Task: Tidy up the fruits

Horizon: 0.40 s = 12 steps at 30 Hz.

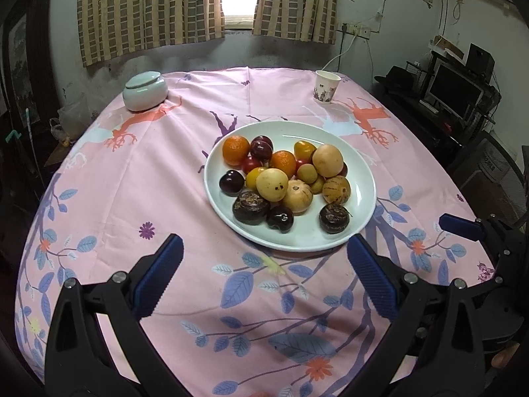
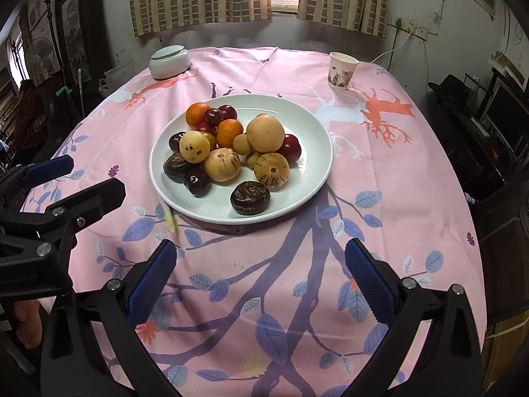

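Ahead of the left hand-held gripper (image 1: 264, 264), whose jaws stand wide apart with nothing between them, the plate (image 1: 360, 208) sits just beyond its right finger. All the fruit (image 1: 284, 178) is heaped there in 1 mixed pile: oranges (image 1: 235, 150) at the far left, dark plums (image 1: 231, 182) and brown water chestnuts (image 1: 250, 206) nearest, pale round fruits in the middle. Such a pile fits either fruit gathered onto the plate or fruit waiting to be sorted by kind; the views cannot tell which. The right hand-held gripper (image 2: 261, 264) is likewise released and empty, facing the plate straight on across bare cloth on the surface (image 2: 396, 198). Far beyond, a lidded jar (image 2: 169, 59) stands left and a paper cup (image 2: 343, 70) right, both well apart from the plate; nothing blocks either approach.
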### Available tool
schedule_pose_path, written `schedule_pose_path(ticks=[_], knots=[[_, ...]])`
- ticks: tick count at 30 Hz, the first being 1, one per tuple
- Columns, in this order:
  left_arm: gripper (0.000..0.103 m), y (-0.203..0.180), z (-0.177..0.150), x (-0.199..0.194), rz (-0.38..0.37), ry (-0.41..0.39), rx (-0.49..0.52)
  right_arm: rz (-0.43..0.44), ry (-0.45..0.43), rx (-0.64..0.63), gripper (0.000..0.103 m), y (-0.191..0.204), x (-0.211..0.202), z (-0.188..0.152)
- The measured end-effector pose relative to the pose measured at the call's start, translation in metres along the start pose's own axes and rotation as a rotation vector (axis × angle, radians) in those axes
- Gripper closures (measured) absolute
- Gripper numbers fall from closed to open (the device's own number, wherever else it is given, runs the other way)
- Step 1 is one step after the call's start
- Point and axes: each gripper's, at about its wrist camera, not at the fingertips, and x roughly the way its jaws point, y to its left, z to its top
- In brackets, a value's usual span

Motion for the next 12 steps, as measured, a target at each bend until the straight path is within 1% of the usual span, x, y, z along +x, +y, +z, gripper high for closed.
schedule_pose_path(ticks=[2,6,12], knots=[[0.002,-0.001,0.000,-0.001,0.022,-0.012,0.010,0.002,0.000,0.001,0.001,0.000,0.000,0.000],[0.002,0.003,0.000,0.004,-0.004,0.028,-0.006,0.002,0.007,0.005,0.001,0.001,0.003,0.002],[0.002,0.006,-0.003,0.012,-0.015,0.059,-0.024,0.002,0.014,0.004,0.001,0.001,0.008,0.002]])
